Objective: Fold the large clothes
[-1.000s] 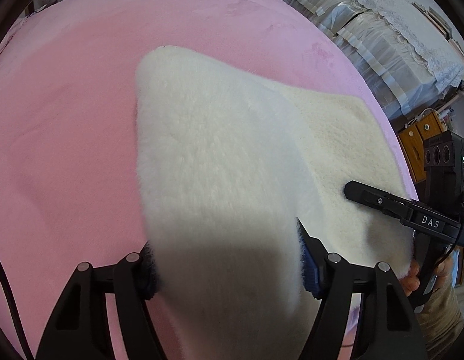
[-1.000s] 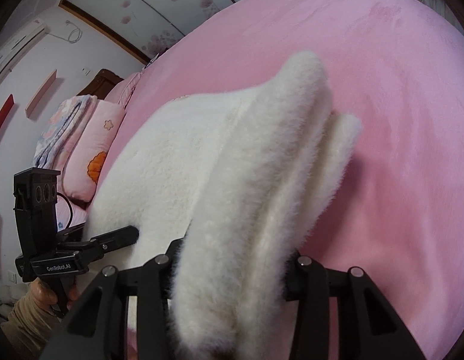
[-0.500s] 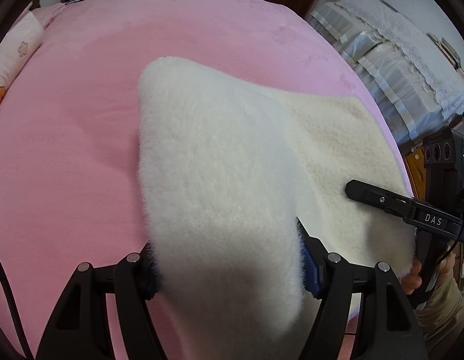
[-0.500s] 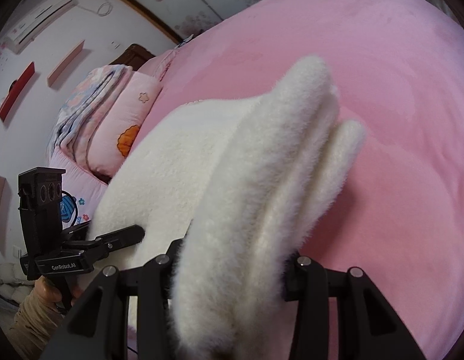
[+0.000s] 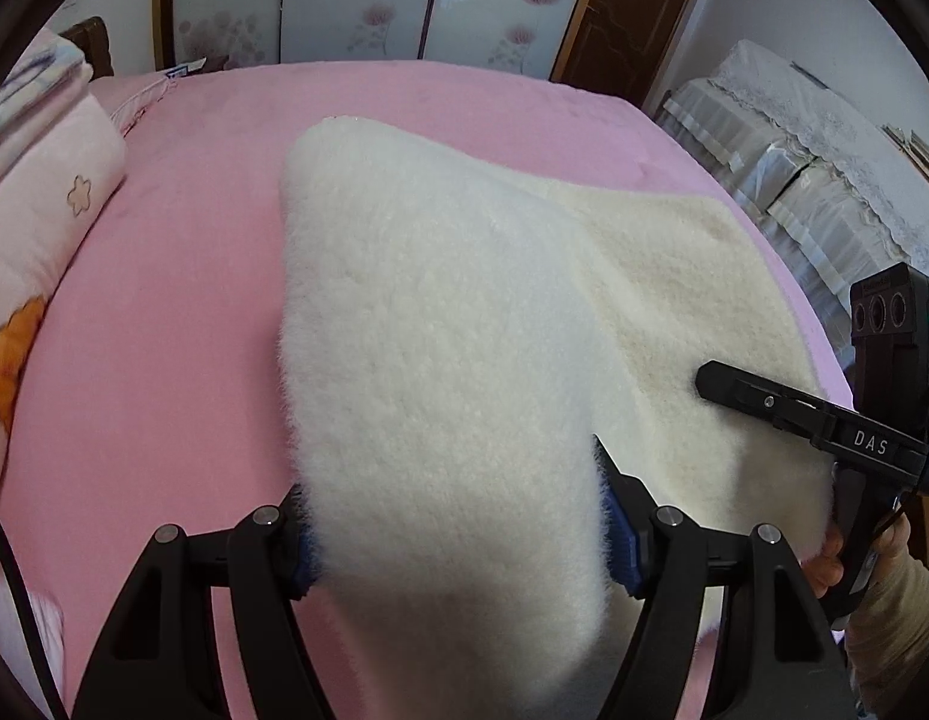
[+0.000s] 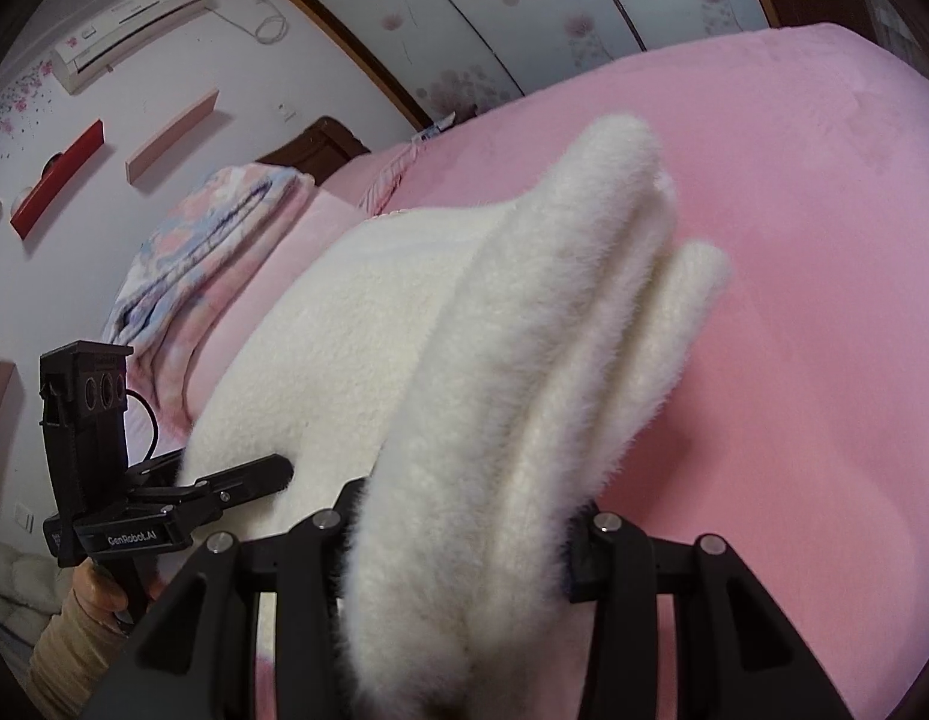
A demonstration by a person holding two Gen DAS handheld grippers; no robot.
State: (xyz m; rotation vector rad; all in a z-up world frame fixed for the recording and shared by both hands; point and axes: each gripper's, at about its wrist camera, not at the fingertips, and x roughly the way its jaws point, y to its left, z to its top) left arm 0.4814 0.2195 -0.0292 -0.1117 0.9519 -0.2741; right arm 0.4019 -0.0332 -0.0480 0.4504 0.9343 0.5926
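Note:
A thick white fleece garment (image 5: 464, 360) lies partly on the pink bed (image 5: 164, 330), its near edge lifted. My left gripper (image 5: 458, 534) is shut on that lifted edge, with fleece bulging between the fingers. My right gripper (image 6: 464, 546) is shut on the other part of the same edge of the garment (image 6: 524, 360), which hangs in folded layers. The right gripper also shows in the left wrist view (image 5: 764, 402), and the left gripper shows in the right wrist view (image 6: 224, 486). Fingertips of both are hidden by fleece.
Pink pillows (image 5: 38, 228) and a folded floral quilt (image 6: 194, 258) lie at the head of the bed. Lace-covered furniture (image 5: 794, 150) stands beyond the bed's right side. Floral wardrobe doors (image 5: 374, 6) stand behind, and pink bedspread (image 6: 824, 300) stretches beyond the garment.
Both grippers have risen and tilted up with the garment's edge held. More of the room, pillows and wardrobe has come into view. The grips have not changed.

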